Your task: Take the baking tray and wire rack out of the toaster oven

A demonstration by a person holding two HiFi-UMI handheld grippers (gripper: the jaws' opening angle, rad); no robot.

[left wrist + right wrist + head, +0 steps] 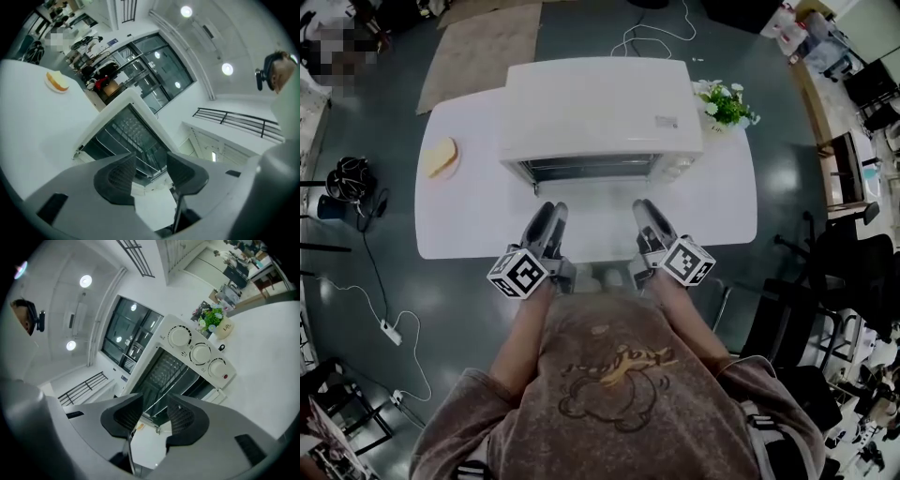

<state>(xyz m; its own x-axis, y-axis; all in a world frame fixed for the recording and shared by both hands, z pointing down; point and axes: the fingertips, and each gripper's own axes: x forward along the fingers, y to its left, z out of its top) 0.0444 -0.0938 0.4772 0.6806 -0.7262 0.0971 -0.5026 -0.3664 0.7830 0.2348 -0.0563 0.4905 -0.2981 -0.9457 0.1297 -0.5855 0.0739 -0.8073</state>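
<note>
Dark glossy floor all round; mid-frame in head view, white matte rectangular table [459, 230]. At table centre, boxy white toaster oven [600, 103] with a smooth top and rounded corners, front opening facing the bottom of the frame. Inside the dark cavity, wire rack [586, 170]: thin metal bars, reading as a grid in both gripper views. Cannot separate the baking tray from the rack and ledges in there. Beside the opening, three round white knobs [200, 353] in a row, with a small red lamp [225, 377] past the last one. Left of the oven near the table edge, bread slice [442, 156], pale with a tan crust, on a small plate. By the oven's upper right corner, small pot of flowers [727, 105], white blooms over green leaves. Both forearms stretched forward side by side at bottom centre, holding the grippers close in front of the oven, clear of it. Pointing about level at the opening, left gripper [549, 212], grey moulded body, black-and-white marker cube at its near end; jaws spread, ribbed dark pads [117, 176] apart, nothing pinched, only the oven showing through the gap. Mirrored at the right, right gripper [649, 208]: same build, jaws likewise parted and empty.
</note>
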